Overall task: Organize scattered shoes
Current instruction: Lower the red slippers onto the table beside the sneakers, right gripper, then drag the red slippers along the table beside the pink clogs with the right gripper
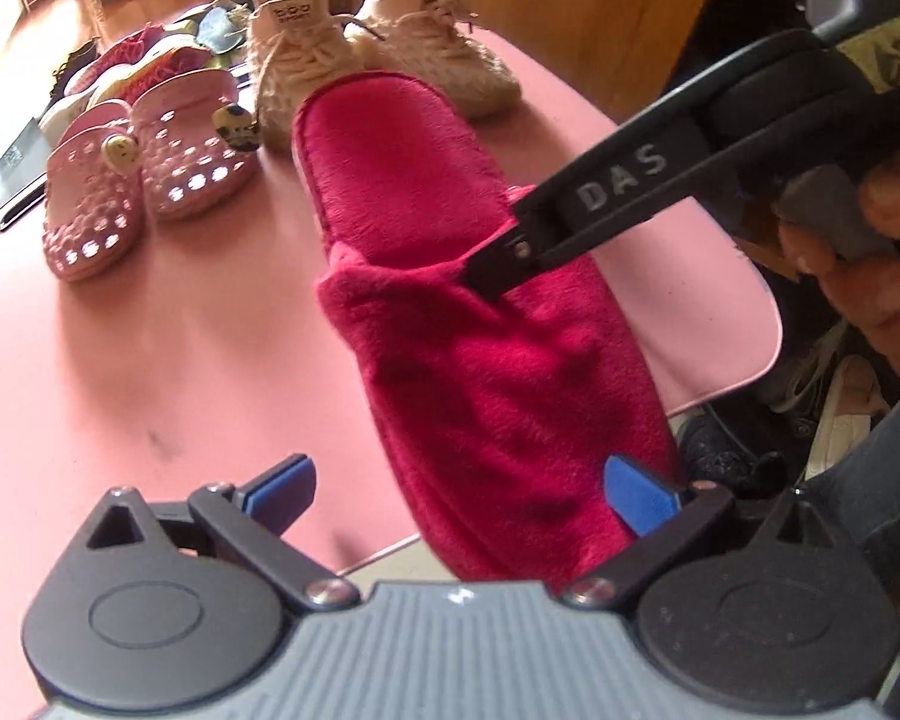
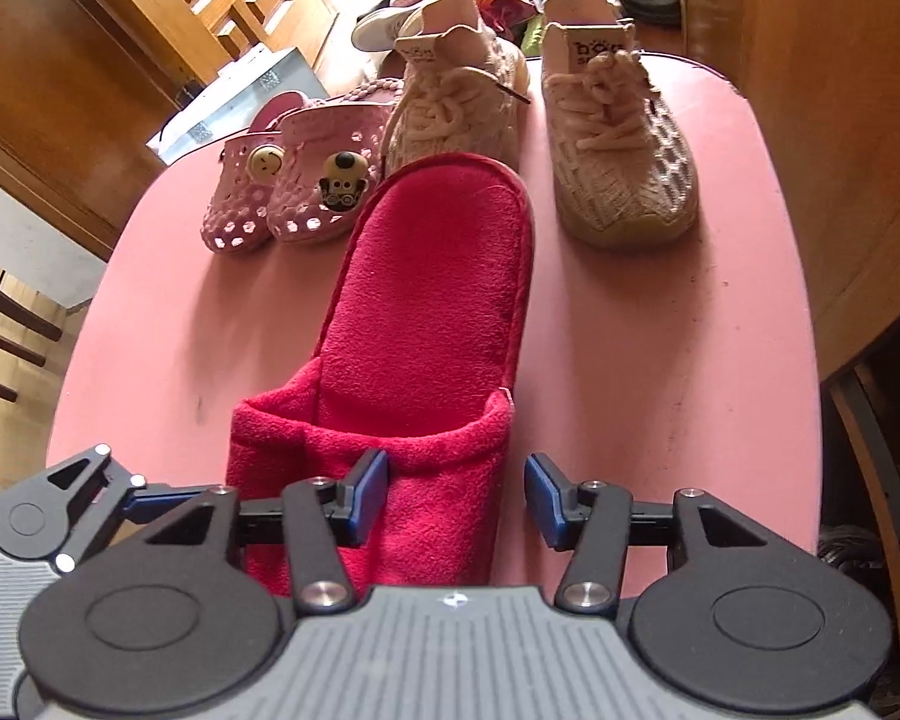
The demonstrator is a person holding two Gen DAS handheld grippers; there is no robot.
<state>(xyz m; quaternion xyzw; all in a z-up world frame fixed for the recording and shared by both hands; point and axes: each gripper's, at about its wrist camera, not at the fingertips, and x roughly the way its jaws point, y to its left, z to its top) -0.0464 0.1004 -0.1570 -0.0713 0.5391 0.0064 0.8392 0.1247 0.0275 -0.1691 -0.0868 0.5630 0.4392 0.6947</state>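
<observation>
The pink surface (image 2: 660, 360) carries beige sneakers (image 2: 618, 138) and pink clogs (image 2: 288, 192) paired at the back, with a red slipper (image 2: 426, 312) in front, its toe toward the person and past the near edge. The slipper is plush, soft and creased. The right gripper (image 2: 456, 492) has its fingers spread, one inside the slipper's opening, one outside; the left gripper (image 1: 456, 486) is released too, beside the toe. Closing on that limp fabric could bunch it, and a nudge could tip the slipper off.
</observation>
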